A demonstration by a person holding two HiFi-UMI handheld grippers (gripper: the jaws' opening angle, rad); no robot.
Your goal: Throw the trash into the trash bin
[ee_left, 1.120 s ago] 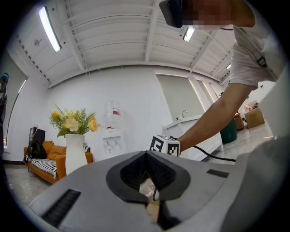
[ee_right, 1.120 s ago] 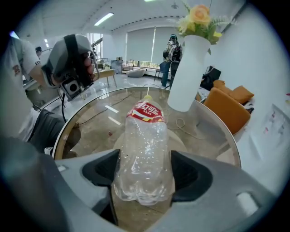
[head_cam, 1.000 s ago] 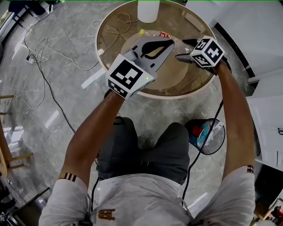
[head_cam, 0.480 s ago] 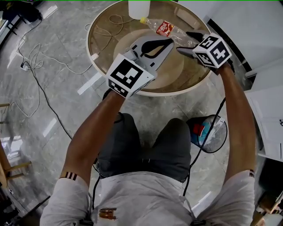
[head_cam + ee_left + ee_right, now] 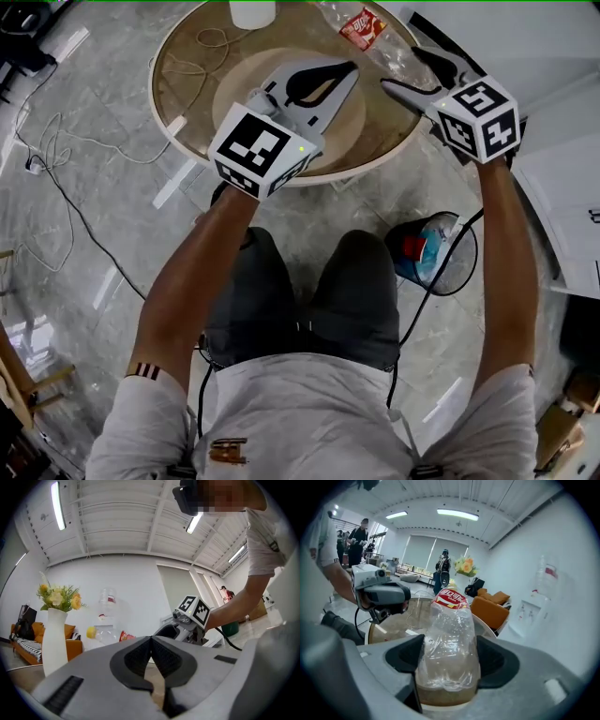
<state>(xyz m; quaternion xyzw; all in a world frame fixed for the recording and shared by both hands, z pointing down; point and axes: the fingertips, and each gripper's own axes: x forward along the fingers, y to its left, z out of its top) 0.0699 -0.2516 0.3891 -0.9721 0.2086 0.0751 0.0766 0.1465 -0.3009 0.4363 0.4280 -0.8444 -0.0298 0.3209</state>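
A crushed clear plastic bottle [image 5: 448,653] with a red label and yellow cap sits between the jaws of my right gripper [image 5: 447,667], whose pads press on its lower body. In the head view the bottle [image 5: 367,30] sticks out beyond the right gripper [image 5: 403,67] over the round glass table's [image 5: 187,94] far right part. My left gripper [image 5: 349,67] hovers over the table's middle, jaws shut and empty; its tips [image 5: 151,640] touch. From the left gripper view the bottle [image 5: 107,632] and the right gripper [image 5: 185,623] show ahead. The trash bin [image 5: 450,281], with blue and red rubbish inside, stands on the floor by my right knee.
A white vase [image 5: 54,641] with yellow flowers stands at the table's far edge, seen as a white cylinder [image 5: 251,11] from above. A thin cable [image 5: 211,42] lies on the tabletop. More cables [image 5: 56,187] trail over the marble floor at left. White furniture [image 5: 572,206] stands at right.
My right gripper has risen and tilted with the bottle in it, bringing the bottle off the tabletop. The left gripper has drifted a little over the table, still shut.
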